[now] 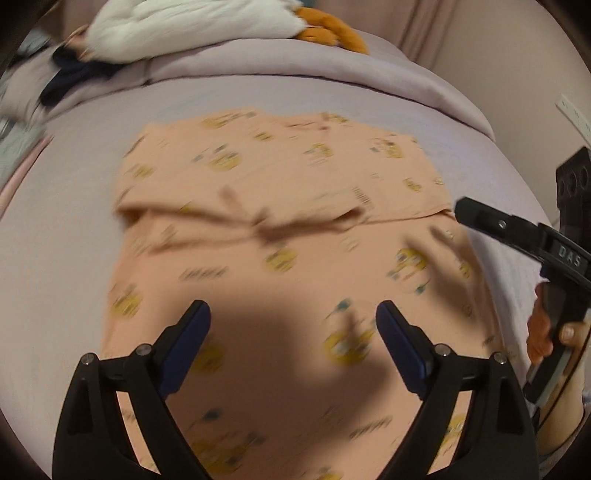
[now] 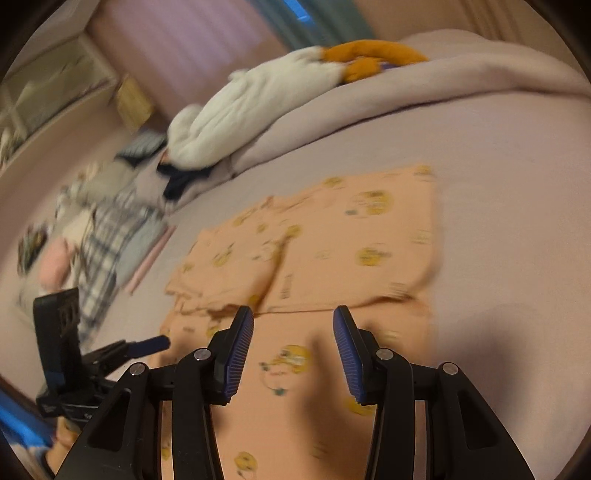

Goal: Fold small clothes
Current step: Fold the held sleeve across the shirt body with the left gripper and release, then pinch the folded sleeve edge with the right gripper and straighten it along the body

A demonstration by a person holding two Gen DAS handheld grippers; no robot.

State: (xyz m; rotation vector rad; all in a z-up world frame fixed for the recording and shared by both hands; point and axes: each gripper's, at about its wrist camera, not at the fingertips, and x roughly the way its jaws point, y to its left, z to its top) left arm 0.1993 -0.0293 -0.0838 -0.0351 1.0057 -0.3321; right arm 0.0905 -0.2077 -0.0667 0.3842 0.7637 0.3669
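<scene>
A peach garment point(image 1: 280, 236) with yellow cartoon prints lies flat on the lilac bed; its far part is folded over, with a fold edge across the middle. It also shows in the right wrist view point(image 2: 332, 258). My left gripper point(image 1: 293, 314) is open and empty, hovering above the garment's near half. My right gripper point(image 2: 293, 321) is open and empty, just above the garment near the fold edge. The right gripper's finger also shows at the right edge of the left wrist view point(image 1: 491, 221), and the left gripper shows at the lower left of the right wrist view point(image 2: 110, 354). Both views are blurred.
A rolled lilac duvet point(image 1: 295, 66) lies at the far side with a white and orange plush toy point(image 1: 192, 26) on it. A dark garment point(image 1: 74, 77) and a pile of plaid and other clothes point(image 2: 107, 236) lie at the far left. A wall stands to the right.
</scene>
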